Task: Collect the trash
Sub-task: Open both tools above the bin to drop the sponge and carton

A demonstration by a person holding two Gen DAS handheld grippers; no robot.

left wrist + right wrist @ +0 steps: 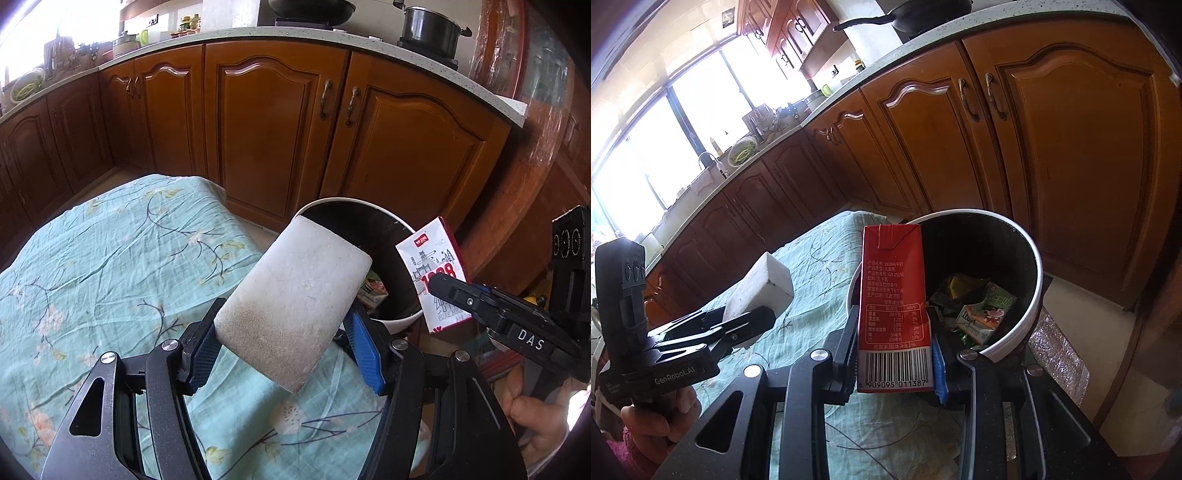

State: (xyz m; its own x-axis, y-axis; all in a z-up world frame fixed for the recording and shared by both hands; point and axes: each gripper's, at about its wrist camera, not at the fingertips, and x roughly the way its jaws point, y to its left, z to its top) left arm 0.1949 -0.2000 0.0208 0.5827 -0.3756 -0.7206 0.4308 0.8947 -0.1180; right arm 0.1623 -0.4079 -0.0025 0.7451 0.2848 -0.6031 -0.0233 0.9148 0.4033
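My left gripper point(280, 350) is shut on a white foam block point(295, 302) and holds it above the table, just short of the bin's rim. The block also shows in the right wrist view point(759, 290). My right gripper point(895, 363) is shut on a red and white milk carton point(892, 310), upright, at the near rim of the bin. The carton also shows in the left wrist view point(436, 273). The white-rimmed black trash bin point(1032, 295) holds several cartons and wrappers. It also shows in the left wrist view point(402, 321).
The table carries a teal floral cloth point(110, 280). Wooden kitchen cabinets point(277, 129) stand beyond the bin under a speckled countertop point(295, 37) with pots. A foil mat point(1056, 354) lies on the floor to the right of the bin.
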